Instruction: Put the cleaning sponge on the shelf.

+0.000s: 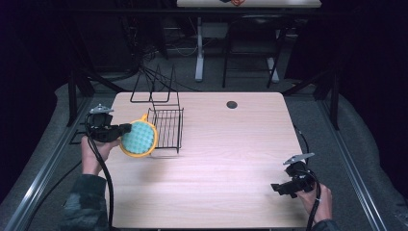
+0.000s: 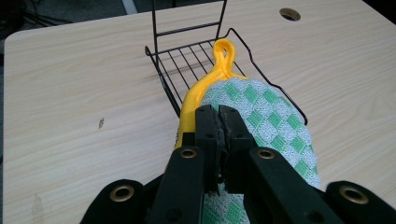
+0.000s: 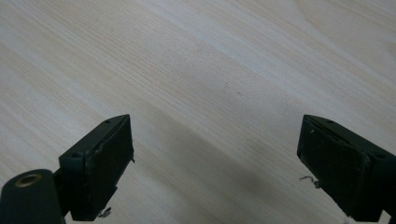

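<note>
Round quilted cloth pot holder (image 2: pixel 275 126): green-and-white check, yellow edging and loop. Open wire rack (image 1: pixel 166 127): black. Laminate table top (image 1: pixel 231 159): pale wood grain. Two-jaw grippers (image 2: pixel 219 114): black.

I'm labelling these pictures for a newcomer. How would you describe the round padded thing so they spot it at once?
On the wooden table, look toward its left side, at the black wire rack. Against the rack's left edge hangs a round pot holder, pinched in the left gripper. It alone is soft: green-and-white checked cloth, yellow trim and loop.
</note>
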`<state>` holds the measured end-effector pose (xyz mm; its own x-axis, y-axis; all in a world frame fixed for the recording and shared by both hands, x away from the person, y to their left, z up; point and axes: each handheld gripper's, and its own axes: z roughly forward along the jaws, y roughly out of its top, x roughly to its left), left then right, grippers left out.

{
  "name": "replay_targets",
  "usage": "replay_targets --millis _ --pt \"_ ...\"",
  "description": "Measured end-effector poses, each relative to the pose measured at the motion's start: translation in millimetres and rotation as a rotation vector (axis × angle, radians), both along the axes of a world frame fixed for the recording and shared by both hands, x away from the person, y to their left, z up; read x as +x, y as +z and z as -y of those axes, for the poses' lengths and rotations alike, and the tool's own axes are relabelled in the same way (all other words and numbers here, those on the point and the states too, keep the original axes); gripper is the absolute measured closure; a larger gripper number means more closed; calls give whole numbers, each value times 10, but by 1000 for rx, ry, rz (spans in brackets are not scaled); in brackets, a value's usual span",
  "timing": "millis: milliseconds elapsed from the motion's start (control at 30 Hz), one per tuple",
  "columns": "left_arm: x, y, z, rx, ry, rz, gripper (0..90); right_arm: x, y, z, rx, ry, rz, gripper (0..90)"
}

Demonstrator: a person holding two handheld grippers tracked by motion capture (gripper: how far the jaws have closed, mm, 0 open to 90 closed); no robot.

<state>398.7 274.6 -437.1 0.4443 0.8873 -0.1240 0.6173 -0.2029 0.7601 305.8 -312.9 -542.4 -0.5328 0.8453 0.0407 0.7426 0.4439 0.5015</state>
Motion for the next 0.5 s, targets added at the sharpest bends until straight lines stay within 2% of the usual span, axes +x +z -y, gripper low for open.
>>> replay_targets --millis 500 --pt "193 -136 47 -29 35 1 876 -2 -7 -6 3 -3 -6 103"
